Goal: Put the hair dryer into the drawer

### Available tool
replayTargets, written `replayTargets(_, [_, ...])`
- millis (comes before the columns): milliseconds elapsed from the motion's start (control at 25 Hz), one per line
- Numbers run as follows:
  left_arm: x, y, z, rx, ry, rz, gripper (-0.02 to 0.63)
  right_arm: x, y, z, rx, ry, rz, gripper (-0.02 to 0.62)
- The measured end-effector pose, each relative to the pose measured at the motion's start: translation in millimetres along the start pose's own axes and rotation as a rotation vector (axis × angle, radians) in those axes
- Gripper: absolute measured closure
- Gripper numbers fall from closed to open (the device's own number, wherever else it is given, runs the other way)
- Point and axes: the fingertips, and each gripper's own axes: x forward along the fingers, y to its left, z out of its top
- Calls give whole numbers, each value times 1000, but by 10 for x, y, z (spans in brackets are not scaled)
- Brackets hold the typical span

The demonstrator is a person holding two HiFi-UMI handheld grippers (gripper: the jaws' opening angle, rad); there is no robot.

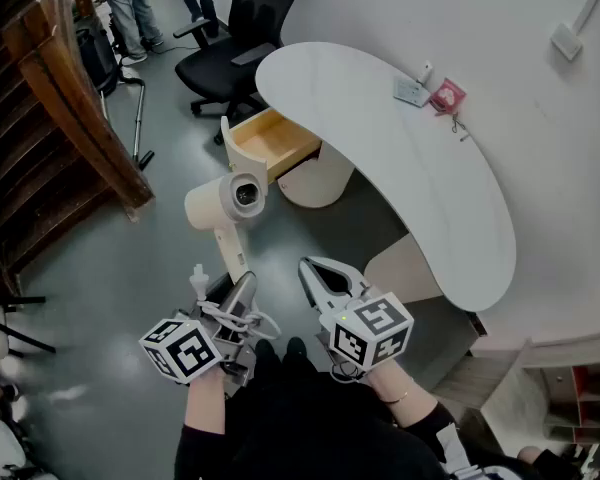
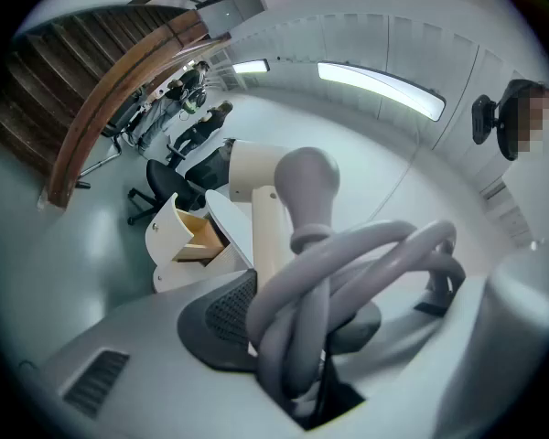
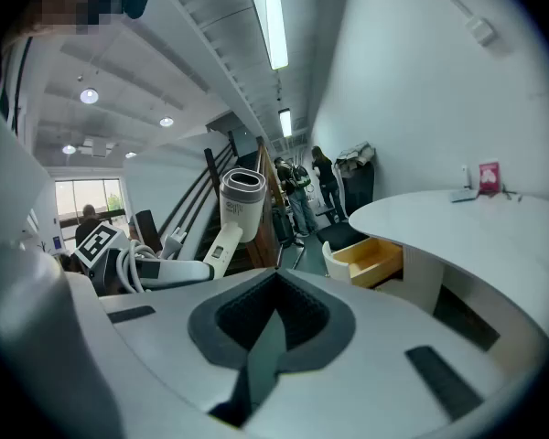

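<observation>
Showing the carrying stage of the task, with the pick-up judged complete and the placement not yet made. The left gripper (image 1: pixel 238 290) has its fingers (image 2: pixel 221 323) standing wide yet clamped on the handle of the hair dryer (image 1: pixel 222 206). The coiled cord (image 1: pixel 223 318) is bunched against the same grip, and its loops fill the middle of the left gripper view. The cream body of the dryer rises out of the fingers with one round end turned toward the head camera. It is carried in the air above the grey floor (image 1: pixel 150 258), resting on nothing. The right gripper (image 1: pixel 317 268) is held just beside it, its fingers (image 3: pixel 316 323) brought together with nothing between them, so it takes no part in the hold. The drawer (image 1: pixel 270 138) stands pulled out from under the curved white surface (image 1: pixel 400 178), and the part of its wooden inside that shows is bare. The dryer is apart from the drawer and short of its open front, and no part of it is above the opening. Two steps thus appear done, as far as these views allow: the drawer is open and the dryer is grasped and lifted. What is left, by this reading, is to bring the dryer over the opening, lower it in with the cord kept inside the walls, and let the left fingers go. Whether the drawer must then be pushed shut the task sentence does not say.
</observation>
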Motion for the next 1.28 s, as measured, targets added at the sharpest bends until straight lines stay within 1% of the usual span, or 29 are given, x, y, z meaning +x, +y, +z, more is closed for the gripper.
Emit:
replayTargets(120, [21,14,17,2,-2,0,451,13,-1,34,-2,8,-7,592])
replayTargets(640, [-21,73,-29,-24,5,10,451,8,9,-41,10,26,-7,592])
replayTargets(840, [-39,98,-62,-37,1,15,451,-7,21,-79,56,23,56,592])
replayTargets(1280, [34,85,-88,-28,-26,36,451,-123,-212,-70,29,24,45,592])
